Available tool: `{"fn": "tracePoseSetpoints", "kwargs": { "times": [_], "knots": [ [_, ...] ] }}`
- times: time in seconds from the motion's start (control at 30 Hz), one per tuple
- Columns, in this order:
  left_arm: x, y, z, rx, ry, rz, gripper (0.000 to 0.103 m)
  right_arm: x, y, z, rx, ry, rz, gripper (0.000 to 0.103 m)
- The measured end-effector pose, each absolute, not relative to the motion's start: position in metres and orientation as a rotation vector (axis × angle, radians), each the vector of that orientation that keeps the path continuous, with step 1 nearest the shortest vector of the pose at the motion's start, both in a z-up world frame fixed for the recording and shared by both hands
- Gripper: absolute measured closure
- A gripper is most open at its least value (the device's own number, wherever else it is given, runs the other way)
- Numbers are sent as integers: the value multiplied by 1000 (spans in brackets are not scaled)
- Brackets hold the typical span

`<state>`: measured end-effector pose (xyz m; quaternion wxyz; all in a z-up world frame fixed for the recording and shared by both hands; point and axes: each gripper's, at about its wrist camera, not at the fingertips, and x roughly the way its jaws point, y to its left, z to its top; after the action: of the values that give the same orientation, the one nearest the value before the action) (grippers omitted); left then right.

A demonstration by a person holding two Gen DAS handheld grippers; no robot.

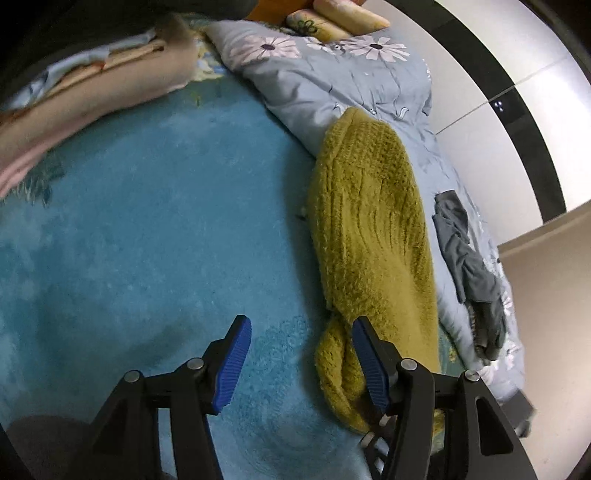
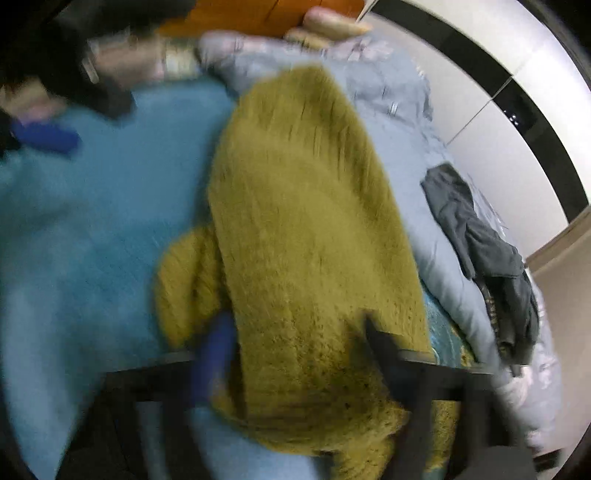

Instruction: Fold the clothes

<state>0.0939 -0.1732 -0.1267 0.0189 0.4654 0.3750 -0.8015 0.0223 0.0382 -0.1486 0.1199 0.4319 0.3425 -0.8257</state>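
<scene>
So the sweater (image 1: 369, 236) is a fuzzy olive-green knit, chunky ribs running down its length, folded into a long narrow strip. In the left wrist view it lies right of centre on the blue blanket (image 1: 155, 221), its top end resting up against the floral duvet (image 1: 332, 81) and a bunched bit curled at the lower end.

Going left to right in that view: a stack of folded beige and pink stuff (image 1: 85, 96) in the upper left, then a big open stretch of blue blanket through the middle, then the sweater, then the duvet running down the right side with a crumpled gray garment (image 1: 465, 258) on it. Past the duvet edge is pale floor with a dark stripe. Pillows (image 1: 340, 18) sit at the top.

The left gripper (image 1: 301, 363) is at the bottom, jaws wide apart with nothing in them, the right-hand blue pad (image 1: 369, 365) just touching the bunched end of the sweater.

The right wrist view is pretty blurry. The sweater (image 2: 306, 240) fills the centre and drapes over the right gripper (image 2: 299, 350), so can't tell if those jaws are apart or pinching the knit. The left gripper shows as a blue smear in the upper left of that view
</scene>
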Motion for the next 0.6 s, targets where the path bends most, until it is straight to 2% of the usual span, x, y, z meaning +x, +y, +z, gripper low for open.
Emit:
{"fn": "tracePoseSetpoints", "kwargs": {
  "times": [0.1,0.23,0.47,0.6],
  "knots": [
    [95,-180,-133,1432,1232,-2465,41,15,61,-129,1284,823,-2463,83],
    [98,-186,-136,1450,1273,-2460,41,5,85,-99,1258,733,-2578,90],
    [100,-194,-137,1459,1367,-2458,40,15,139,-27,1178,414,-2796,93],
    [84,-180,-138,1518,1439,-2478,40,41,158,0,1152,314,-2833,93]
  ]
}}
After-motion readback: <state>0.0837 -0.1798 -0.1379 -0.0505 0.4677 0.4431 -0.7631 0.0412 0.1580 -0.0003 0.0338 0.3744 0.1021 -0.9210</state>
